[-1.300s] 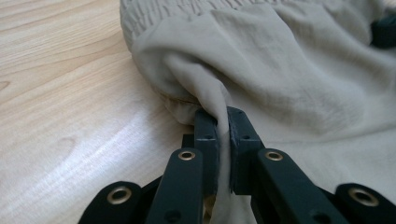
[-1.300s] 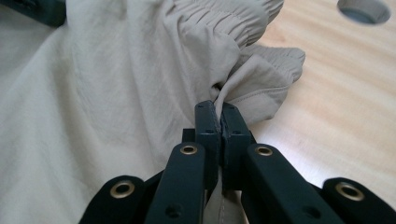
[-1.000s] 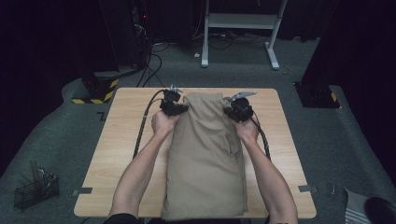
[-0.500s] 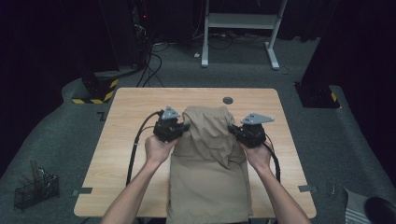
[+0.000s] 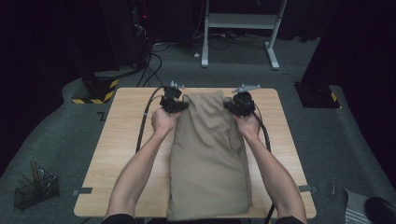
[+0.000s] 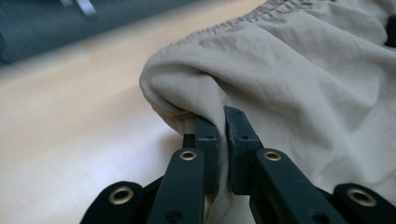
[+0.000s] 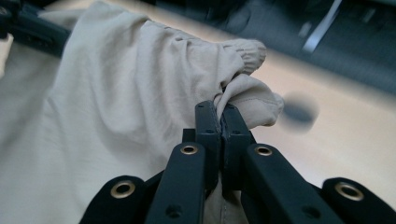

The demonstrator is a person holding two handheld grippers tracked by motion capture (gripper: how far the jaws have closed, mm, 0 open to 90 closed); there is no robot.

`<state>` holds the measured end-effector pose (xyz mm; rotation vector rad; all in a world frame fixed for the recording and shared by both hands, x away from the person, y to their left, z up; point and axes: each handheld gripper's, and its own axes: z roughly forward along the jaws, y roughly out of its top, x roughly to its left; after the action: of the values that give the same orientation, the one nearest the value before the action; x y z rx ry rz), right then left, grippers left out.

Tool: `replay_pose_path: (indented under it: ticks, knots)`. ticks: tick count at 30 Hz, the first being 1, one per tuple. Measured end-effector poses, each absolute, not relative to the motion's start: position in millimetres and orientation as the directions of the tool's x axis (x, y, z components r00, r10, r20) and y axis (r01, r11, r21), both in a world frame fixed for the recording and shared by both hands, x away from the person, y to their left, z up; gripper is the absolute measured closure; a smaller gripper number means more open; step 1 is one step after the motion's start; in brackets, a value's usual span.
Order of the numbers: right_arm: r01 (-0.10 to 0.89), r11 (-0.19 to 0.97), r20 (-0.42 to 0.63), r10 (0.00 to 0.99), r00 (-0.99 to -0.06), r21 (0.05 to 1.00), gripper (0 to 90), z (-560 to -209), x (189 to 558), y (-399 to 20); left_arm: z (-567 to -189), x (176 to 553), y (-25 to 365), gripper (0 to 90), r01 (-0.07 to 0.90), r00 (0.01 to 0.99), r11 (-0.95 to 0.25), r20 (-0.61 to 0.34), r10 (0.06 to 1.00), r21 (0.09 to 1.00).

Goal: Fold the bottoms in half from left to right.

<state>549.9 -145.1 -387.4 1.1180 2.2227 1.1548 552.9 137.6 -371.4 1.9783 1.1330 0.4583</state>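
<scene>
While the high view takes in the whole wooden table (image 5: 121,140) with the beige trousers (image 5: 210,154) lying lengthwise down its middle, the gripper views show the elastic waistband up close: the left gripper (image 6: 219,122) and right gripper (image 7: 219,114) each clamp a gathered waistband corner at the table's far end.

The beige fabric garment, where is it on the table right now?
In the high view the beige fabric garment lies down the middle of the wooden table, its far corners pinched by the left gripper and right gripper.
</scene>
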Motion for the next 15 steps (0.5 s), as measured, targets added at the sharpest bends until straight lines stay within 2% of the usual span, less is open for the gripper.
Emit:
replay_pose_path:
  ticks: [3,6,15]
  knots:
    - [0.383,0.305,-0.015,0.799,-0.602,0.872,88.3,-353,538,-151,-337,530,145,85.5,0.468,0.555,-0.265,-0.046,0.831,0.843]
    - [0.324,0.311,-0.049,0.783,-0.620,0.893,88.3,-343,509,-154,-333,498,142,85.3,0.420,0.586,-0.294,-0.009,0.810,0.858]
    - [0.349,0.344,-0.036,0.755,-0.655,0.872,88.2,-401,457,-167,-396,439,132,85.2,0.457,0.630,-0.350,-0.020,0.776,0.818]
